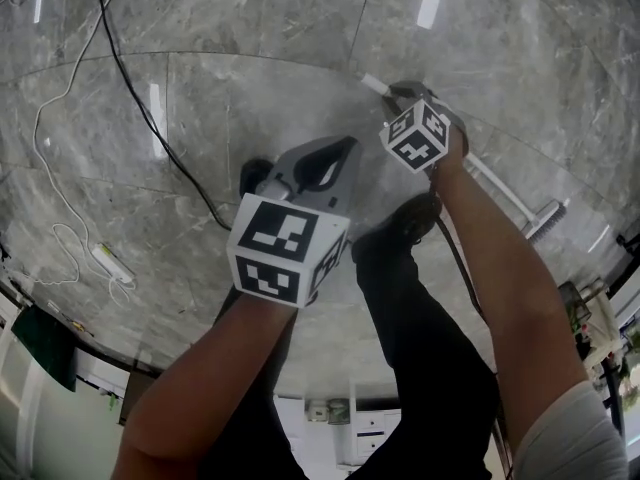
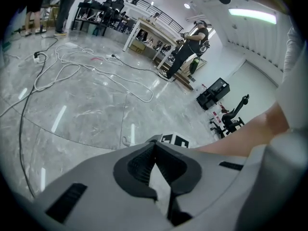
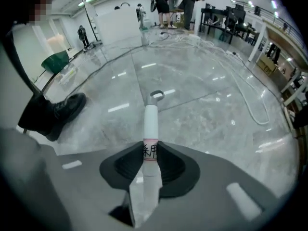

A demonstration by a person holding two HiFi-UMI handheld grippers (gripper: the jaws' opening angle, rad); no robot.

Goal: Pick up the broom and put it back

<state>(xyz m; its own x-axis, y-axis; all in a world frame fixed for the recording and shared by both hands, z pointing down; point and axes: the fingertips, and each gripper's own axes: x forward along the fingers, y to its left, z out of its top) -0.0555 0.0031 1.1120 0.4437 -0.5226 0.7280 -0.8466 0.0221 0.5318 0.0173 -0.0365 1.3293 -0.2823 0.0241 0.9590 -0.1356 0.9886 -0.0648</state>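
Observation:
The broom lies on the grey marble floor; its white handle (image 1: 500,190) runs from the upper middle of the head view down to the brush head (image 1: 546,218) at the right. My right gripper (image 1: 405,93) points steeply down at the handle's top end. In the right gripper view the labelled handle (image 3: 151,121) sits between the jaws, and the gripper (image 3: 150,148) is shut on it, with the hanging loop (image 3: 156,96) just past the tips. My left gripper (image 1: 345,148) hangs at mid-frame above the floor, away from the broom. Its tips (image 2: 155,146) meet with nothing between them.
A black cable (image 1: 150,118) and a white cord with a power strip (image 1: 110,263) trail over the floor at the left. The person's black shoes (image 1: 405,223) stand beside the broom. White cables (image 2: 72,66), tables and a standing person (image 2: 192,42) are farther off.

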